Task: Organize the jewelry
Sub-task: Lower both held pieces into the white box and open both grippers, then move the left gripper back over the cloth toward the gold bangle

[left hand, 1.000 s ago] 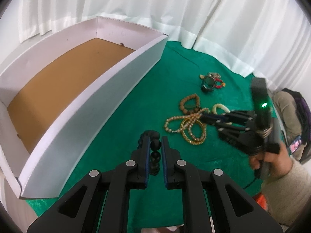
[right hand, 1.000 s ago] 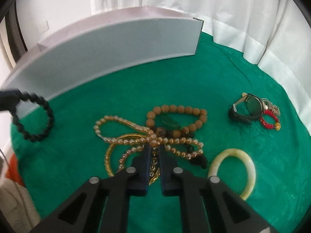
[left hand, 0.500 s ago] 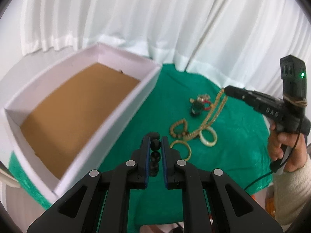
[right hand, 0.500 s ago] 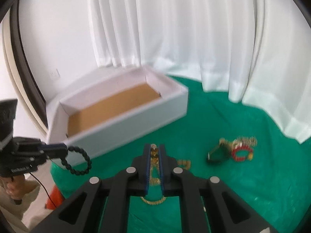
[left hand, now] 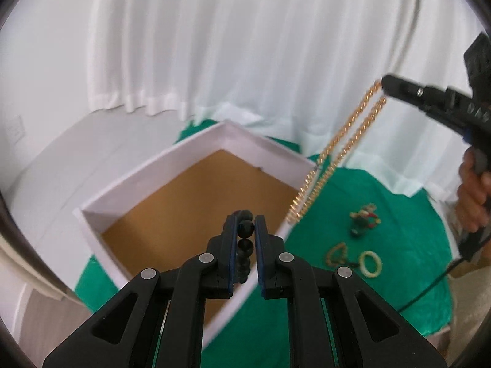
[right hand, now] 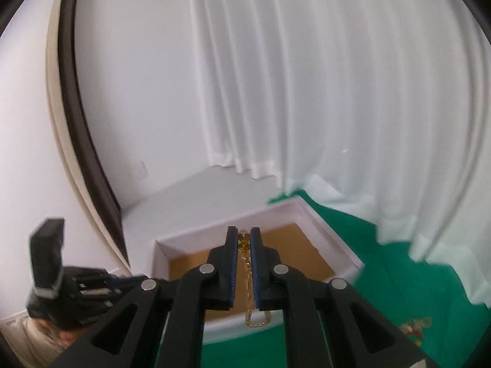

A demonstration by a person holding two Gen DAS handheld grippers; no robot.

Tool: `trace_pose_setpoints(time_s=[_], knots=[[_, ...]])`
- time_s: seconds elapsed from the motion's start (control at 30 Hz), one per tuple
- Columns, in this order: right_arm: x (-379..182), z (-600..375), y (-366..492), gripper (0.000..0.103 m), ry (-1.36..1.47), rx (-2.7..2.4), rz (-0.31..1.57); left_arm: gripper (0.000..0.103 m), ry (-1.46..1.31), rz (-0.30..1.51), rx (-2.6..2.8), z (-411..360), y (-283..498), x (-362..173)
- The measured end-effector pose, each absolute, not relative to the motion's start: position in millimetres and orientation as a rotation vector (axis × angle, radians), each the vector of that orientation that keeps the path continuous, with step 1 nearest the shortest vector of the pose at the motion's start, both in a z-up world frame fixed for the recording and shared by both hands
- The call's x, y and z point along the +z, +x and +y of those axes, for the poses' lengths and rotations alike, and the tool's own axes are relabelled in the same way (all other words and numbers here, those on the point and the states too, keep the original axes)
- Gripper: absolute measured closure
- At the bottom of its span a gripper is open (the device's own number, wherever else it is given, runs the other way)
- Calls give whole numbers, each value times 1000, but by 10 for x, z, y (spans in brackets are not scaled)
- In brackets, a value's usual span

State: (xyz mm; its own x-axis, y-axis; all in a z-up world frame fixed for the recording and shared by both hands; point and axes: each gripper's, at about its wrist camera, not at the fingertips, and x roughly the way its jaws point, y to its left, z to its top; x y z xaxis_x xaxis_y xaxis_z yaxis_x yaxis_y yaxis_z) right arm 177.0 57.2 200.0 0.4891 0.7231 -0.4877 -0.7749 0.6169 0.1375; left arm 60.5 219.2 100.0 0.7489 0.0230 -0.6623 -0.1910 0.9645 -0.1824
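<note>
The left gripper's fingers [left hand: 245, 230] are clamped on the black bead bracelet [left hand: 245, 245], the right gripper's [right hand: 244, 239] on the gold bead necklace [left hand: 337, 150]; both hang above the white box [left hand: 196, 153]. The long dangling necklace could snag the box wall or tangle on release.

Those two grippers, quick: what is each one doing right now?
Left gripper: jaws shut on the black bead bracelet.
Right gripper: jaws shut on the gold bead necklace, which hangs free.
</note>
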Motion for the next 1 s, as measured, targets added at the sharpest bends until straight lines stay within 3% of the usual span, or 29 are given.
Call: trace_pose_setpoints(time_s=[0.13,0.3,0.37,0.4,0.43,0.47,0.53,0.67,0.73,0.87,1.0], knots=[[1763,1007,1909,95,-111,945,601,94,-262,767,180,2418,747,711],[1008,1354,2143,93,-137,928,747,93,-276,874,223,2580,873,110],[749,1376,2177,93,-140,906,774,82,-260,896,249,2579,880,-59],[625,1368,2182,92,-147,890,792,62,-244,910,260,2572,877,-119],[527,1337,2181,84,-151,874,806,42,-227,910,273,2548,855,-178],[460,1292,2179,76,-150,861,813,34,-216,900,277,2530,838,-181],[376,1117,2123,37,-134,829,804,23,-173,869,288,2446,801,-172],[202,733,1877,30,-180,741,775,12,-93,779,288,2293,795,-78],[33,447,1736,19,-200,655,777,10,-68,727,294,2238,798,-29],[-339,-220,1432,19,-224,492,793,10,15,691,321,2143,887,-60],[-713,-1054,1126,18,-228,251,816,10,73,775,316,2041,1032,-288]])
